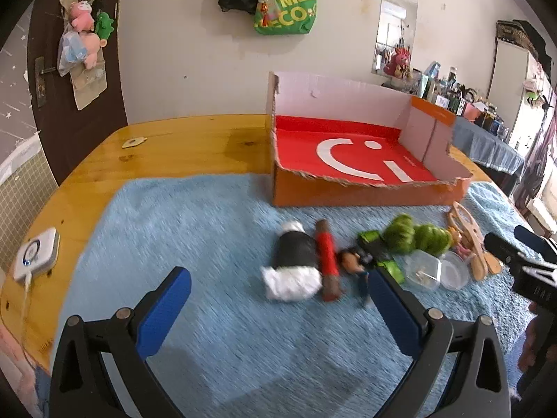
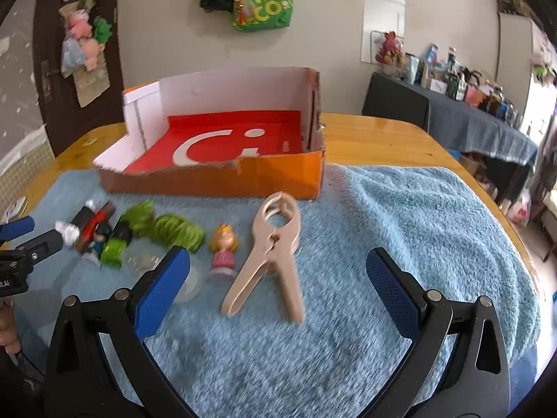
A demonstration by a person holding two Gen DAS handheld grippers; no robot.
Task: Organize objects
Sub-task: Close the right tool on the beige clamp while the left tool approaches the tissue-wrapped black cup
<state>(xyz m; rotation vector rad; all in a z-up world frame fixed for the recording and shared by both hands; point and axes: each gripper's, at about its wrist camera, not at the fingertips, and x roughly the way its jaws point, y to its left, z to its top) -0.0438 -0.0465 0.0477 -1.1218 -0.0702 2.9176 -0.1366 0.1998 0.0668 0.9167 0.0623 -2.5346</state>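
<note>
blue towel (image 2: 400, 216) before empty orange box (image 2: 216, 181): toys unsorted. left gripper (image 1: 278, 289), right gripper (image 2: 278, 268) both wide, empty; judged first pick pending, wooden clamp (image 2: 275, 250) nearest.

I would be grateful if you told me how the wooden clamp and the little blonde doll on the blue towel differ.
The wooden clamp lies flat; the blonde doll seems to stand upright, though the frame is blurred. The clamp is plain pale wood; the doll has yellow hair and a pink dress. The clamp looks clearly longer than the doll. Both rest on the blue towel in front of the orange box, neither held by a gripper.
</note>
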